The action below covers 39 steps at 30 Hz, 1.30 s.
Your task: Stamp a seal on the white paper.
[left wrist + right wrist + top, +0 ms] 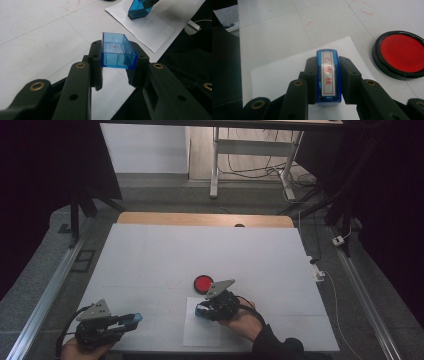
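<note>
My left gripper (131,319) lies at the table's near left corner, shut on a clear blue rectangular cap (117,53) whose hollow side faces away from the camera. At centre front, my right gripper (202,310) is shut on a blue stamp (328,77). The stamp's top label carries red characters and sits level between the jaws. It hovers over, or rests on, the far left corner of a white sheet of paper (215,332). In the left gripper view the stamp (139,9) stands tilted on that sheet (150,27). A round red ink pad (203,283) with a black rim lies open just beyond the right gripper.
A white mat (200,255) covers the table, with the wooden edge (205,219) showing at the far side. Faint red marks dot the mat (362,11). A white cable (330,285) runs off the right edge. Metal rails flank the table on both sides.
</note>
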Motion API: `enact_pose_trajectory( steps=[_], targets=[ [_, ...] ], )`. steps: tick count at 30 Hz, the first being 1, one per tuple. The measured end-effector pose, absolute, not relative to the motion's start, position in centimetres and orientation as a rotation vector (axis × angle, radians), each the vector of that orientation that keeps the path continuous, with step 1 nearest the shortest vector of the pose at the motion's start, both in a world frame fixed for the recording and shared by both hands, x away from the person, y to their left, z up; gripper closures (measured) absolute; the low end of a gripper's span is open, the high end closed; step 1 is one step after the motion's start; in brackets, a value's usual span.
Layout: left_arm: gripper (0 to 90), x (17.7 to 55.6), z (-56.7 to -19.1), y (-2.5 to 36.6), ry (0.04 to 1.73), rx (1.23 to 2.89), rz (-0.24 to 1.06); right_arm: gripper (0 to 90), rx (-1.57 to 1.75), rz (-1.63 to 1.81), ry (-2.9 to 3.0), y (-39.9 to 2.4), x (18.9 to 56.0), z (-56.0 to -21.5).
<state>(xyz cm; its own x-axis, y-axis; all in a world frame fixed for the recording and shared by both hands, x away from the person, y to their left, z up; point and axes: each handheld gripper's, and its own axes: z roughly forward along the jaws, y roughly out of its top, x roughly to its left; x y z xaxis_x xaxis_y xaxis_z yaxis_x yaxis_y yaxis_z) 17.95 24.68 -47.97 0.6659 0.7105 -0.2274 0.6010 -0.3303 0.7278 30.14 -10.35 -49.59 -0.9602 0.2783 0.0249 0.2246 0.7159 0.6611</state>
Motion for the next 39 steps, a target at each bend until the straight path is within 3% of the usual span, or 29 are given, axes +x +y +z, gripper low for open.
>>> enact_pose_trajectory(
  steps=[21, 39],
  targets=[
    [68.5, 18.0, -48.0, 24.6, 1.017, 2.048, 0.165, 71.1, 0.358, 1.004, 2.797, -9.8, 29.1, -49.5],
    [68.6, 18.0, -48.0, 24.6, 1.017, 2.048, 0.164, 71.1, 0.461, 1.099, 2.843, -10.5, 30.3, -49.9]
  ],
)
